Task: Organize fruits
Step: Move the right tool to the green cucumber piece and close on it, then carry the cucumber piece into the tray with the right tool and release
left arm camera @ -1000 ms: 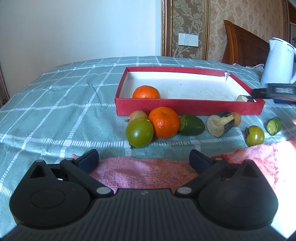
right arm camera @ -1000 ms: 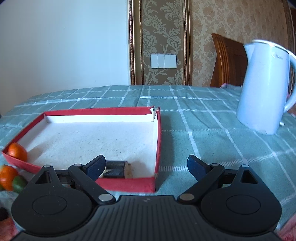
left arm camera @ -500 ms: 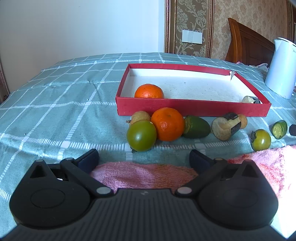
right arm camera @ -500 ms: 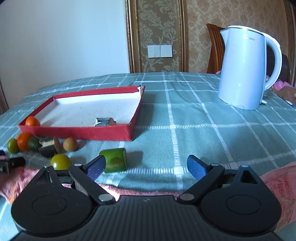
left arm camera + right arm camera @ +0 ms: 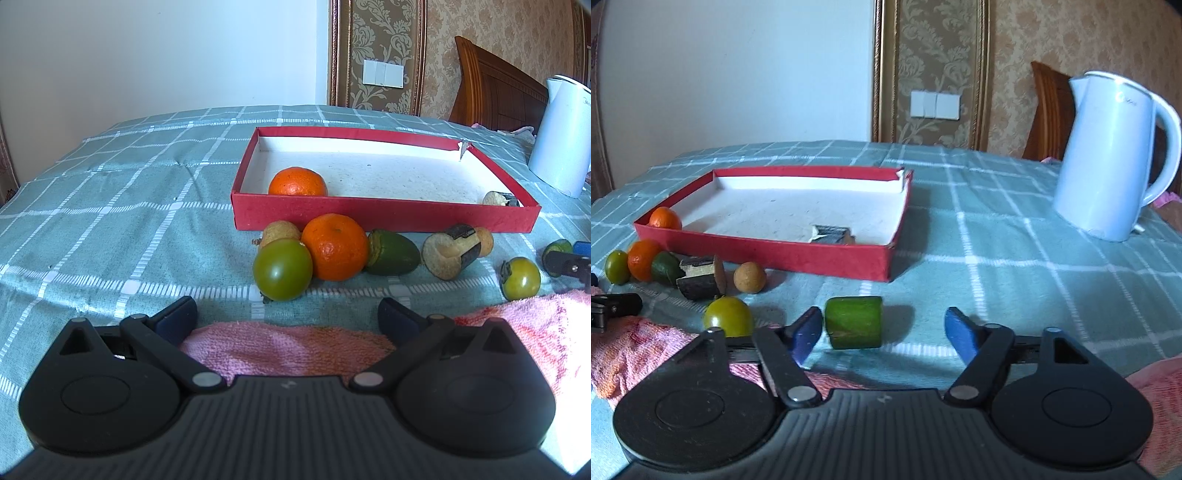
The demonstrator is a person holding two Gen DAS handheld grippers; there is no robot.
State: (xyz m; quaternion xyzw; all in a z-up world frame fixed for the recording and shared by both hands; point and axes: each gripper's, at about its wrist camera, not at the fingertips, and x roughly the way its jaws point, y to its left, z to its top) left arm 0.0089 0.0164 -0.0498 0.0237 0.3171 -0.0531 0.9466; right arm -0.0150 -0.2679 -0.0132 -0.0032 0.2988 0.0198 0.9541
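A red tray point(image 5: 384, 218) holds an orange point(image 5: 297, 181) and a dark cut piece point(image 5: 499, 199). In front of it lie a green tomato point(image 5: 282, 268), a second orange point(image 5: 337, 246), a brown ball fruit point(image 5: 279, 232), a dark green fruit point(image 5: 393, 253), a brown cut chunk point(image 5: 448, 251) and a small yellow-green tomato point(image 5: 521, 278). My left gripper point(image 5: 286, 314) stands open over the pink towel point(image 5: 280, 347), nothing between its fingers. My right gripper point(image 5: 882, 328) is closing around a green cut piece point(image 5: 854, 322). Its left pad is close beside the piece. A gap remains at its right pad.
A white kettle point(image 5: 1108, 155) stands at the right on the checked teal cloth point(image 5: 1015, 258). A wooden chair back point(image 5: 495, 88) rises behind it. The left gripper's finger point(image 5: 613, 308) shows at the far left of the right wrist view.
My right gripper pulled back from over the tray's corner, then came in low at the green cut piece, and its jaws narrowed. The left gripper stayed put.
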